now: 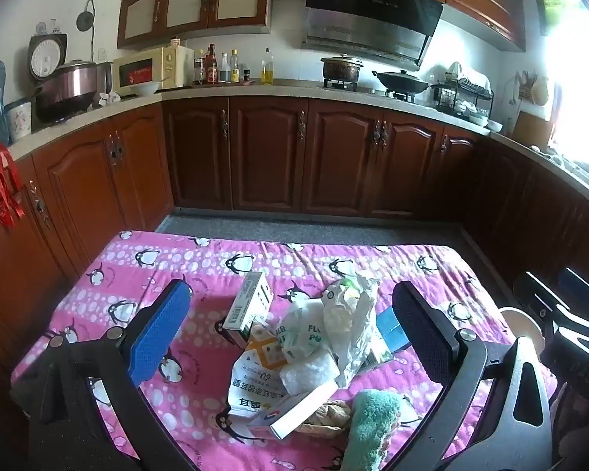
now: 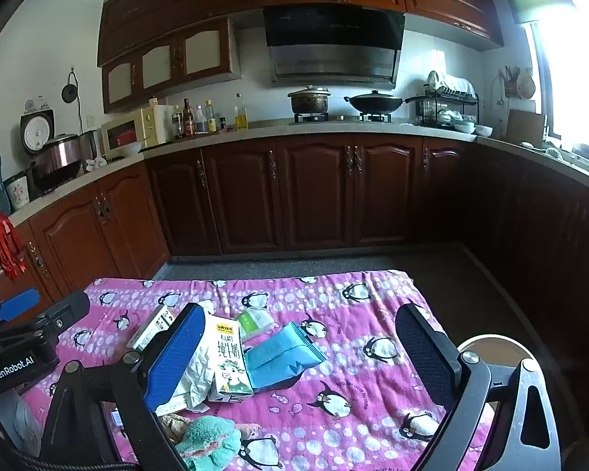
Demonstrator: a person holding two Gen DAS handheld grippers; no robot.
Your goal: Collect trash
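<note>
A heap of trash lies on a table with a pink penguin cloth (image 1: pixel 145 274). In the left wrist view I see a small carton box (image 1: pixel 249 304), crumpled white plastic bags (image 1: pixel 345 322), a printed white bag (image 1: pixel 251 384) and a flat white box (image 1: pixel 302 408). My left gripper (image 1: pixel 294 329) is open and empty above the heap, its jaws on either side of it. In the right wrist view a milk carton (image 2: pixel 229 361) and a blue packet (image 2: pixel 282 353) lie side by side. My right gripper (image 2: pixel 300 353) is open and empty over them.
A teal cloth (image 1: pixel 373 428) lies at the table's near edge, also in the right wrist view (image 2: pixel 210 441). A white round bin rim (image 2: pixel 494 349) stands right of the table. Brown kitchen cabinets (image 1: pixel 306 157) line the walls beyond a strip of grey floor (image 1: pixel 314 231).
</note>
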